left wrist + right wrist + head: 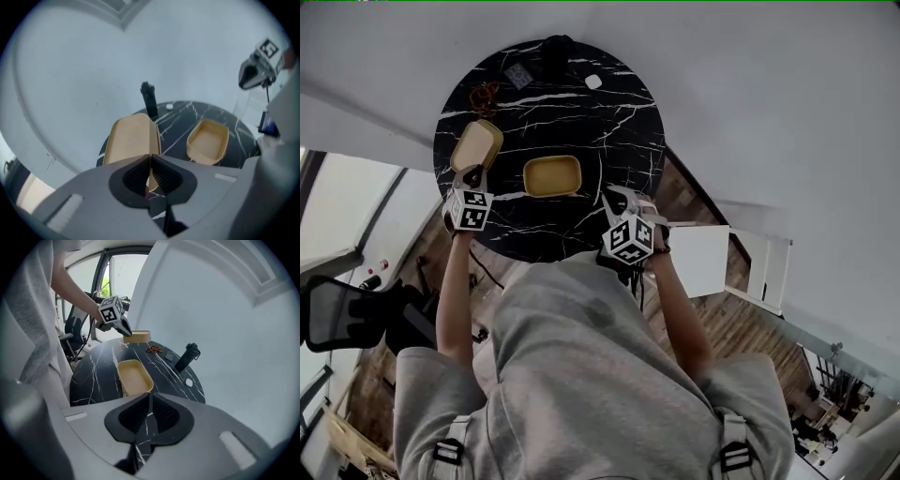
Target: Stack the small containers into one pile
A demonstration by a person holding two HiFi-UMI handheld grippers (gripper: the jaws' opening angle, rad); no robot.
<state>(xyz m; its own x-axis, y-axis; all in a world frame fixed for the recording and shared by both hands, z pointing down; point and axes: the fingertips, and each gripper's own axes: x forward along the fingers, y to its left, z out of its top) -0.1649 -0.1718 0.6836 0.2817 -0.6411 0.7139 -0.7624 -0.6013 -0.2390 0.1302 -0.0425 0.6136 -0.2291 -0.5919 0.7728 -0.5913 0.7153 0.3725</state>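
Observation:
Two tan shallow containers are in view on a round black marble table (609, 141). My left gripper (150, 158) is shut on the rim of one container (132, 139), holding it tilted above the table's left edge; the same container (477, 145) shows in the head view ahead of that gripper (474, 174). The second container (552, 175) rests open side up near the table's middle, also seen from the right gripper (134, 377). My right gripper (149, 398) hangs above the near right part of the table (614, 197), jaws together with nothing between them.
A black bottle (555, 52) stands at the table's far edge, with a small white disc (593, 82), a dark card (518, 75) and a brown tangle (483, 96) near it. An office chair (356, 314) stands to the left and a white cabinet (712, 258) to the right.

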